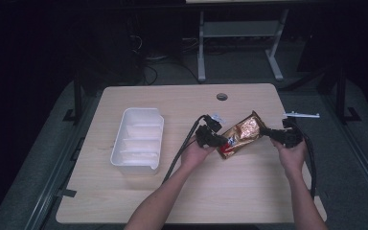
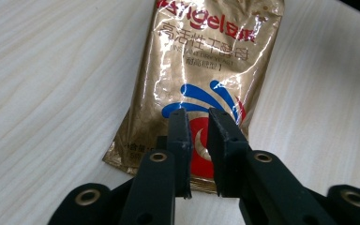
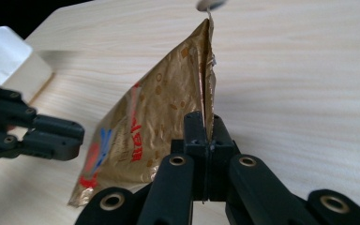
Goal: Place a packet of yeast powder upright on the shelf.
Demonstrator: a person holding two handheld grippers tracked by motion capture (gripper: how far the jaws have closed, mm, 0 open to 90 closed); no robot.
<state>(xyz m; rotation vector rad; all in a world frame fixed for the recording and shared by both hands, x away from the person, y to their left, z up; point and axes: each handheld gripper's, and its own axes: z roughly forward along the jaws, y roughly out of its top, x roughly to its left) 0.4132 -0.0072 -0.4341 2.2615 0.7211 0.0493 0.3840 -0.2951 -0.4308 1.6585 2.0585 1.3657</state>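
Note:
A gold foil packet (image 1: 242, 135) with red and blue print sits right of the table's middle, its right end raised. My right gripper (image 1: 268, 132) is shut on that end; in the right gripper view its jaws (image 3: 205, 119) pinch the packet's thin sealed edge (image 3: 159, 117), which stands up on its side. My left gripper (image 1: 220, 140) is at the packet's lower left end. In the left gripper view its jaws (image 2: 199, 115) stand a little apart over the red part of the packet (image 2: 206, 61), and the pads do not press on it. It is open.
A white plastic tray (image 1: 143, 111) with dividers stands on the left half of the wooden table (image 1: 182, 191). A round cable hole (image 1: 222, 97) is at the far edge. Cables trail from both grippers toward the person. A small white piece (image 1: 302, 114) lies off the table's right edge.

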